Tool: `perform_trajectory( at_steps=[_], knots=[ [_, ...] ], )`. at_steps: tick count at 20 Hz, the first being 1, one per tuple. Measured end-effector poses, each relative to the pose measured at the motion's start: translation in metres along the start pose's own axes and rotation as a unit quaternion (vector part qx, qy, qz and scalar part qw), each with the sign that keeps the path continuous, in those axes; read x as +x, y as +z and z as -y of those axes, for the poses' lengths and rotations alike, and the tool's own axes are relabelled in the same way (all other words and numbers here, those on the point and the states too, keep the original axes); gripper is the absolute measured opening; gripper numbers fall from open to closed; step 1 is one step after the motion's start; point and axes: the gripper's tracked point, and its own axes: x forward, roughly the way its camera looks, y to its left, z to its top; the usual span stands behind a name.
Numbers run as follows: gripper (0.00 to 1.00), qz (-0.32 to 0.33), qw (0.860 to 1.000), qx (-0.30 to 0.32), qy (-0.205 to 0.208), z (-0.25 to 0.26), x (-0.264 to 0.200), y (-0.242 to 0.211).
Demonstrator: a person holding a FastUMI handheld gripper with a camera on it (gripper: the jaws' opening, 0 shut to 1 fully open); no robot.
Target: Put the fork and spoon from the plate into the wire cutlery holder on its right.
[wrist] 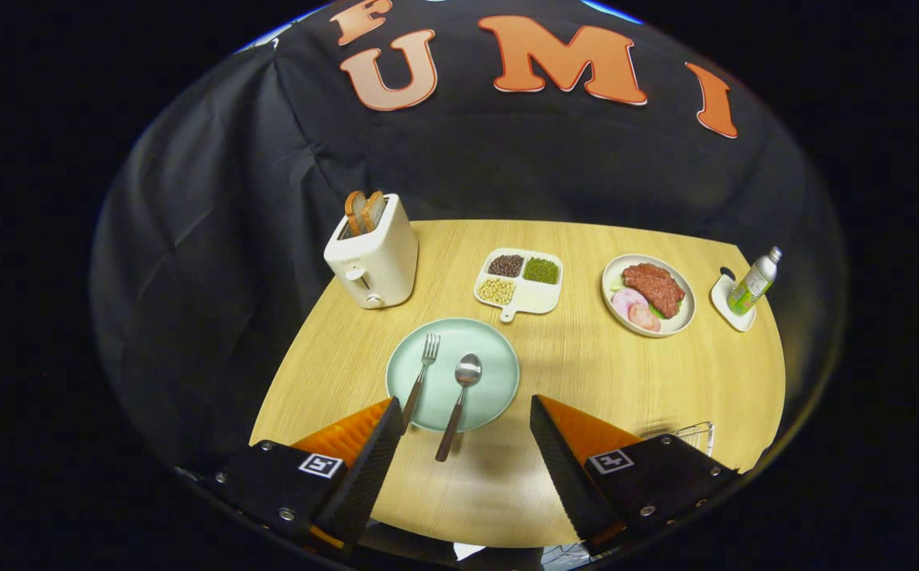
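On the wooden surface (586, 373) the fork (423, 371) lies left of the spoon (459, 400) on the green plate (491, 357); the wire holder (693, 433) peeks out near right. The tongs (459, 432) hover apart, empty. Nothing is grasped yet: next, likely descend and close on the fork handle.

Bright overhead light on the desk (586, 373), glare near the gripper (465, 412); sharp centre, fisheye-bent, dim edges.

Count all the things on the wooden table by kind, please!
Cutlery: 2, silver metal fork and silver metal spoon
Plates and trays: 4
White toaster: 1
Green plastic bottle: 1
Wire cutlery holder: 1
Total: 9
The hand-held gripper is open.
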Motion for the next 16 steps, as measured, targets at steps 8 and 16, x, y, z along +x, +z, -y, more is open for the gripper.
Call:
perform_trajectory(
  at_steps=[8, 16],
  knots=[
    [0.94, -0.068, 0.997, 0.020, -0.011, -0.004, 0.042, -0.020],
    [0.86, -0.148, 0.988, 0.031, -0.016, -0.015, 0.095, -0.047]
  ],
)
